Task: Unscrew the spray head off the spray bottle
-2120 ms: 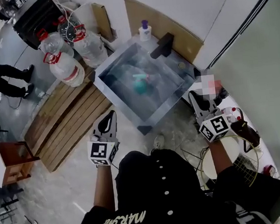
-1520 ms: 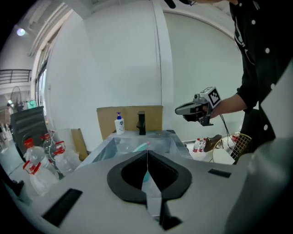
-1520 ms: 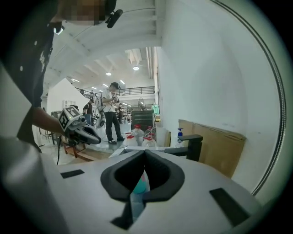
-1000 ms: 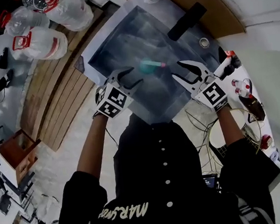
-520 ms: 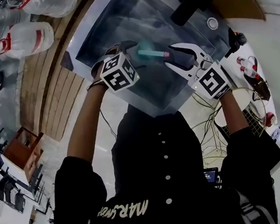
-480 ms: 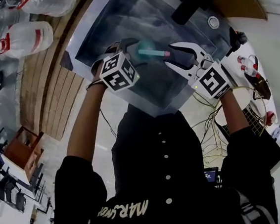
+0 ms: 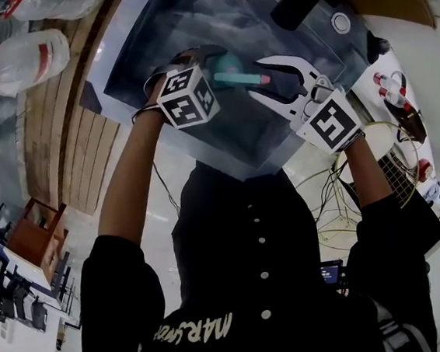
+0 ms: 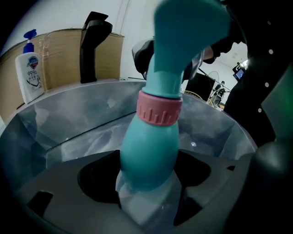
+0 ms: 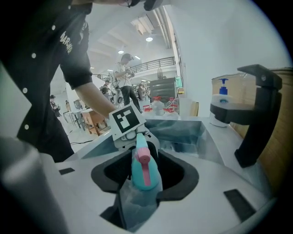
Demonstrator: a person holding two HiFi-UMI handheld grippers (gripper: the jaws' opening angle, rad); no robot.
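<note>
Both tools have come down into the sink [image 7: 180, 15] and closed in on the spray bottle [image 8: 149, 155]. A second ago they were up above it, with the bottle lying ahead of them. Now the bottle lies between the two tools, one at each end.

The left tool [image 8: 147, 183] has just spread its jaws very wide. The fat blue body of the bottle sits right between them and points away from the tool. I do not think the tool is squeezing it yet.

The right tool [image 9: 144, 180] has its jaws about half apart, much as before. The spray head [image 9: 143, 167], with its pink trigger, sits between them and points back at the tool. It does not look pinched yet.

The pink ring [image 8: 159, 108] is just past the left tool's jaws, and it is still on the bottle. So no turning has been done yet.

I think this is the getting-ready step. Next, the left tool needs to close on the body and the right tool on the head, so one can hold while the other twists.
</note>
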